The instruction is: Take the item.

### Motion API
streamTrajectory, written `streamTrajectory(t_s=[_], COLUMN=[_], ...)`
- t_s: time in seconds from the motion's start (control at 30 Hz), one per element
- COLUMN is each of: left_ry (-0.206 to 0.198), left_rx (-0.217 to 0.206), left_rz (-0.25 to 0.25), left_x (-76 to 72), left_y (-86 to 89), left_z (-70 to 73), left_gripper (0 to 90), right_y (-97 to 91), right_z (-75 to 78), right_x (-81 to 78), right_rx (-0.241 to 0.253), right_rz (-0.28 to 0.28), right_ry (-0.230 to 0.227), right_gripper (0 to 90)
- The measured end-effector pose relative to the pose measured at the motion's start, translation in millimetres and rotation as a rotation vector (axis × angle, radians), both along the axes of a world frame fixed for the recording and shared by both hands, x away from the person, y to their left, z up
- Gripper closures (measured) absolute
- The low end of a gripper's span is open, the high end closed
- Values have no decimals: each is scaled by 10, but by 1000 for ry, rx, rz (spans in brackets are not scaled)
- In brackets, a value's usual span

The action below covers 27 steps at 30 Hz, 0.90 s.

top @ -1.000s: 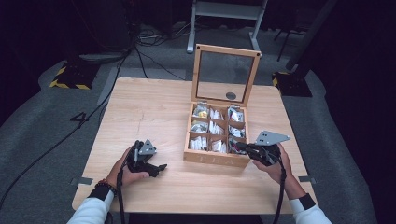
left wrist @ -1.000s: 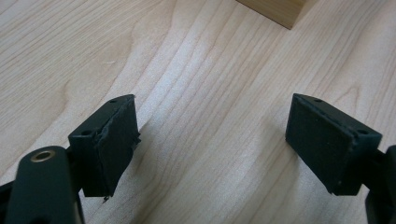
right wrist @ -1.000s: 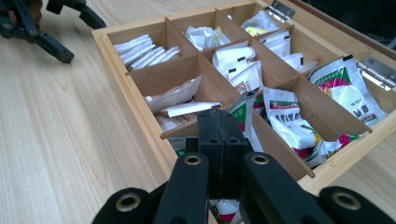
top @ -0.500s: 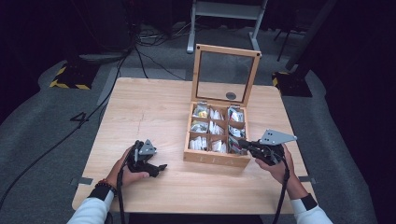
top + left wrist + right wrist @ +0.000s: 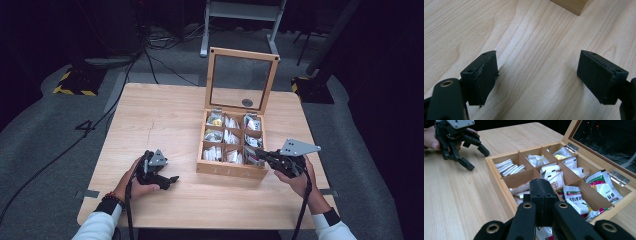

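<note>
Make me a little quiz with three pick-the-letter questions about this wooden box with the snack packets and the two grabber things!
1. Where does the light wooden compartment box stand?
A. on the table's right half
B. on the grey floor
C. at the table's far left corner

2. How many compartments does it have?
A. four
B. nine
C. twelve

3. How do the jaws of the left hand-held gripper stand?
A. pressed together
B. apart, with bare table between
C. clamped on a packet

Answers:
1. A, the high view shows it right of the pale wooden table's middle.
2. B, three rows of three, by its dividers.
3. B, the left gripper view shows wood grain between the black pads; the right hand-held gripper is the shut one.
</note>
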<state>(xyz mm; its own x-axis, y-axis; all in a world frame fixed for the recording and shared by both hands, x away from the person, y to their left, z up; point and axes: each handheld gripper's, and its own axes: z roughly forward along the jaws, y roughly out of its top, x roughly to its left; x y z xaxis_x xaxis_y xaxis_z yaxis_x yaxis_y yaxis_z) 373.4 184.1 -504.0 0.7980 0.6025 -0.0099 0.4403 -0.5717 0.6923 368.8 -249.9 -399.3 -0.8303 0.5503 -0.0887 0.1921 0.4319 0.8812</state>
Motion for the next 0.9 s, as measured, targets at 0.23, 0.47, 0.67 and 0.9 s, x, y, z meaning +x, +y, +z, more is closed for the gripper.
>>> streamTrajectory(t_s=[0.23, 0.47, 0.67, 0.9], left_ry=[0, 0, 0, 0], left_rx=[0, 0, 0, 0], left_rz=[0, 0, 0, 0], left_x=[0, 0, 0, 0], left_y=[0, 0, 0, 0], left_z=[0, 0, 0, 0], left_gripper=[174, 174, 174, 175], right_y=[22, 31, 77, 136], right_z=[19, 67, 72, 53], right_x=[-57, -170, -322, -458], right_rx=[1, 16, 13, 0], right_rz=[22, 60, 105, 150], right_ry=[4, 3, 11, 18], right_gripper=[900, 900, 900, 900])
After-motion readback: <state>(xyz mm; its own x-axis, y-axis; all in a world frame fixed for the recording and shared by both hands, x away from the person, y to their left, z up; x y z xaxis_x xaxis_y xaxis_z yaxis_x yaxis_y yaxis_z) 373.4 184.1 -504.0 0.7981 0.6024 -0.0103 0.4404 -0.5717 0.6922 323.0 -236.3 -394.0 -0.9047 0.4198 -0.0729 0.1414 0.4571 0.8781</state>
